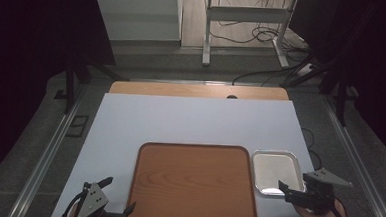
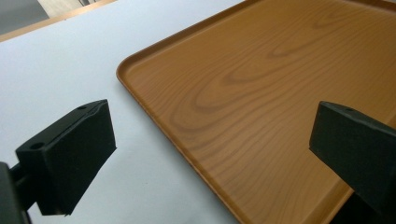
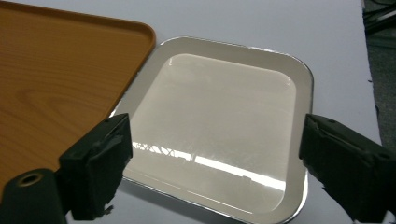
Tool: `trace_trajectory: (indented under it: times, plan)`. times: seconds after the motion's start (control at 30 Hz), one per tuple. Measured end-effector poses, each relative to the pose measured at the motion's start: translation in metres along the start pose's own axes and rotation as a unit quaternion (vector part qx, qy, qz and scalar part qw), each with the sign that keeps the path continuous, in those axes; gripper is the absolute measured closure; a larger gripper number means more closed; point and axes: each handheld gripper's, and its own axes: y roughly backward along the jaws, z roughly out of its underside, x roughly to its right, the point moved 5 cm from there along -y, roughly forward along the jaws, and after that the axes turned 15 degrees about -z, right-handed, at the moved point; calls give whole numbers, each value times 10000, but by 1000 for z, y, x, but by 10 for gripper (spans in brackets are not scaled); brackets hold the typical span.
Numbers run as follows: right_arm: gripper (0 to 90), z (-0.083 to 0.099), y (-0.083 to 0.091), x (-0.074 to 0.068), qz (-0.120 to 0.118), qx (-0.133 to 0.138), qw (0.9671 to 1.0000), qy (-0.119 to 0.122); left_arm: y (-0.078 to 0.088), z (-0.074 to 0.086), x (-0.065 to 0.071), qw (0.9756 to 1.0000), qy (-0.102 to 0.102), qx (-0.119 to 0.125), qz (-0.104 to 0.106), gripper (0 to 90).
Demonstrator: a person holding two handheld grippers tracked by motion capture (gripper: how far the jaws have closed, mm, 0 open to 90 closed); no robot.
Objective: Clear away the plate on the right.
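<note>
Right claw lined up on the metal tray, nothing lifted yet.

The right gripper (image 3: 212,163), jaws apart and empty, hovers over the near edge of the one metal tray (image 3: 219,116) by the tabletop's (image 1: 190,121) right edge. That tray touches the single wooden tray (image 1: 193,184) at the near edge. The left gripper (image 2: 210,158), also released, straddles the wooden tray's near-left rim. I'd say everything remains to do.

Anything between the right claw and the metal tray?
Nothing visible. The right claw hangs open just over the near edge of the metal tray, which is bare; the wooden tray lies alongside, out of the way.
</note>
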Motion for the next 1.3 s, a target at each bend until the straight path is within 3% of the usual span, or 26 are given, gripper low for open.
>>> trace_trajectory:
  times: [0.23, 0.47, 0.67, 0.87, 1.1, 1.3]
  plan:
    - [263, -2, -3, 17, 138, -235, 9995, -163, 0, 0, 0, 10000, 2, -1, -3, 0]
    - [346, -5, -5, 33, 205, -374, 9985, -356, 0, 0, 0, 10000, 2, -2, -3, 0]
    - [461, -4, -8, 52, 246, -554, 9958, -680, 0, 0, 0, 10000, -2, -8, -1, 0]
    - [593, -6, -12, 68, 94, -700, 9917, -1078, 0, 0, 0, 10000, -28, -16, 1, 0]
    - [718, -11, -20, 77, 46, -926, 9874, -1283, 0, 0, 0, 10000, -35, -15, 2, 0]
    - [761, -14, -29, 83, -38, -1113, 9836, -1421, 0, 0, 0, 10000, -35, -14, 3, 0]
